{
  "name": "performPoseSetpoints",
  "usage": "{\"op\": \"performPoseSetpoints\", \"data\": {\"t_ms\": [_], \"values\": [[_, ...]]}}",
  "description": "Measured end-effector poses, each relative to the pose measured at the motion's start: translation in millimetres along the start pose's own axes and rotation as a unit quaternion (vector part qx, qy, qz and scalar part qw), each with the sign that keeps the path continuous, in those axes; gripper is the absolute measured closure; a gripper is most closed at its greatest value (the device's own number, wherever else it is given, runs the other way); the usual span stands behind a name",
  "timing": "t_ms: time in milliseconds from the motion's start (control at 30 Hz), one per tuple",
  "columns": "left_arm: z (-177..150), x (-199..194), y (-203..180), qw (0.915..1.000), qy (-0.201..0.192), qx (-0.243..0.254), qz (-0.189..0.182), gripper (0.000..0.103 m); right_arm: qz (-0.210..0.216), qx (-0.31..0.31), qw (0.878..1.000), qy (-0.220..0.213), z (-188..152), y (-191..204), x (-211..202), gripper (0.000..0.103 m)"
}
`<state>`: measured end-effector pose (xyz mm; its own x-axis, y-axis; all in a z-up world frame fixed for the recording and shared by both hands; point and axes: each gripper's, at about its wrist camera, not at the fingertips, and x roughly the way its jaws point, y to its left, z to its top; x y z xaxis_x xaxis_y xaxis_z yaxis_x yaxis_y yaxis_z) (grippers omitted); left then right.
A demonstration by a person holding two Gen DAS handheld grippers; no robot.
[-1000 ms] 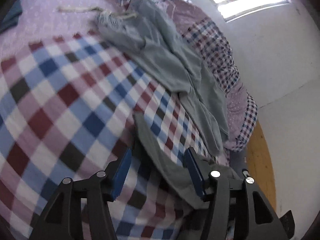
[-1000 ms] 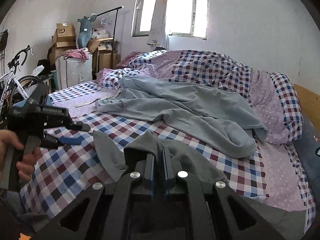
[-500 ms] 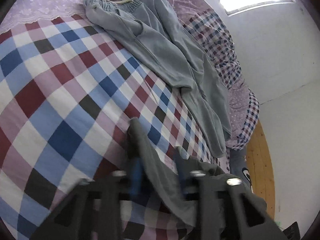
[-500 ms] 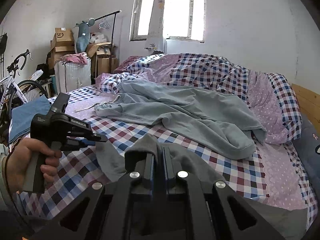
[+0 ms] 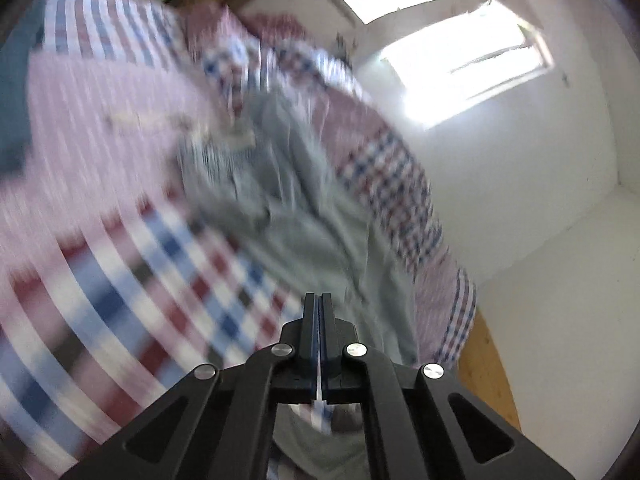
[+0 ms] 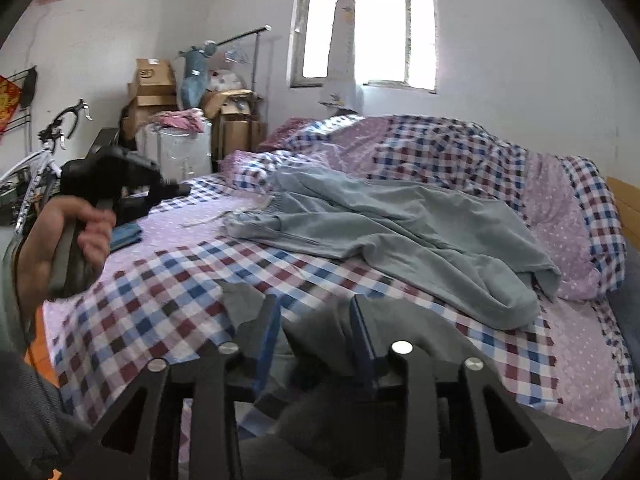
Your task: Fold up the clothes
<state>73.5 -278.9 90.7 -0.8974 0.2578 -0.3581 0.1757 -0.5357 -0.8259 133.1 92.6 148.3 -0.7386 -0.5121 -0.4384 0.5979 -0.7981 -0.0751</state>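
A dark grey garment (image 6: 404, 324) lies bunched on the checked bed (image 6: 160, 296) right in front of me. A fold of it stands between the fingers of my right gripper (image 6: 314, 308), whose jaws are opening and no longer press on it. A light grey-blue garment (image 6: 400, 228) is spread further back on the bed, also blurred in the left wrist view (image 5: 304, 216). A hand holds my left gripper (image 6: 180, 191) raised at the left, away from both garments. Its jaws (image 5: 319, 312) are shut with nothing between them.
A rumpled checked quilt (image 6: 440, 148) is heaped along the back and right of the bed. A folded blue cloth (image 6: 126, 236) lies at the bed's left edge. A bicycle (image 6: 48, 140), cardboard boxes (image 6: 154, 80) and a clothes rail stand by the left wall.
The left gripper closed, then lifted away from the dark grey garment without it. The right gripper, earlier shut on a fold of that garment, has parted its jaws.
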Motion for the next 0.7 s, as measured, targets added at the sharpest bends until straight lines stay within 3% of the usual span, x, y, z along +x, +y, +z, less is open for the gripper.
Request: {"op": "performPoseSetpoints", "data": {"t_ms": [67,167,200,233,300,433,700], "values": [[19.4,-12.1,2.0,0.9999,-0.004,0.008,0.011,0.103,0.002,-0.002,1.0,0.002,0.2,3.5,2.8,0.063],[11.2,-4.8,7.8,0.9976,0.068,0.016,0.0,0.102,-0.003,-0.006,1.0,0.014,-1.6,7.8,10.9,0.063],[1.9,1.5,10.3,0.9955,0.092,0.018,-0.004,0.093,-0.003,-0.006,1.0,0.018,-2.3,8.8,13.2,0.063],[-7.5,7.9,12.9,0.993,0.116,0.018,-0.009,0.074,-0.002,-0.005,1.0,0.019,-2.9,9.6,14.9,0.063],[-32.7,23.3,20.4,0.9891,0.146,0.004,-0.013,0.05,-0.004,-0.008,1.0,0.019,-3.6,12.6,17.0,0.063],[-71.6,51.4,22.8,0.9797,0.2,0.007,0.02,0.048,0.0,-0.009,1.0,0.017,-3.3,15.7,19.4,0.062],[-82.1,80.2,28.2,0.9768,0.208,-0.003,0.05,0.048,-0.006,0.003,1.0,0.012,-2.5,8.6,21.5,0.062]]}}
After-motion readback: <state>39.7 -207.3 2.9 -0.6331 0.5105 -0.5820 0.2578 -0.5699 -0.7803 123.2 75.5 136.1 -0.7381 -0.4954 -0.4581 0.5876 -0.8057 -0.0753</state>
